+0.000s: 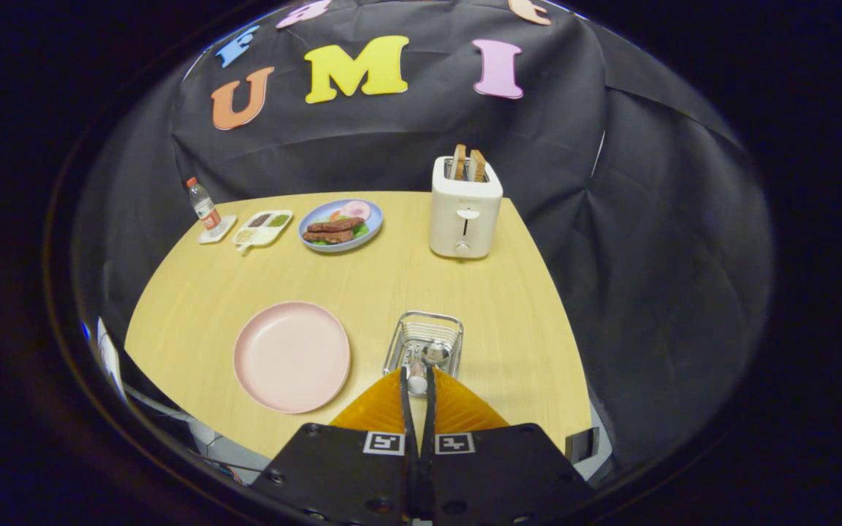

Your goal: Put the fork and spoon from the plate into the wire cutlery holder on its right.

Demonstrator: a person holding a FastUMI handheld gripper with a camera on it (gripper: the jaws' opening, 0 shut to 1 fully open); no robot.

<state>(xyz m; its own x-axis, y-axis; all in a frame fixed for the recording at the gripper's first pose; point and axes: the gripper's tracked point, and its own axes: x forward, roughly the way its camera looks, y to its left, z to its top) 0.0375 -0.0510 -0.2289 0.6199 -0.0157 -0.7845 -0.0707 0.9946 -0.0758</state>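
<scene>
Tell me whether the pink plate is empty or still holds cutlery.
Empty: the round pink plate shows only its bare surface. A metal utensil is pinched between the gripper fingers, over the wire cutlery holder.

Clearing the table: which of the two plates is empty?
The pink plate, left of the wire cutlery holder; the blue plate beyond it holds food.

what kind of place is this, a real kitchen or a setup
Likely a staged breakfast table in a recording booth, not a real kitchen: a toaster holding bread, a blue plate of food and a wire cutlery holder sit on a wooden table walled by black cloth. The gripper pinches a utensil handle.
</scene>
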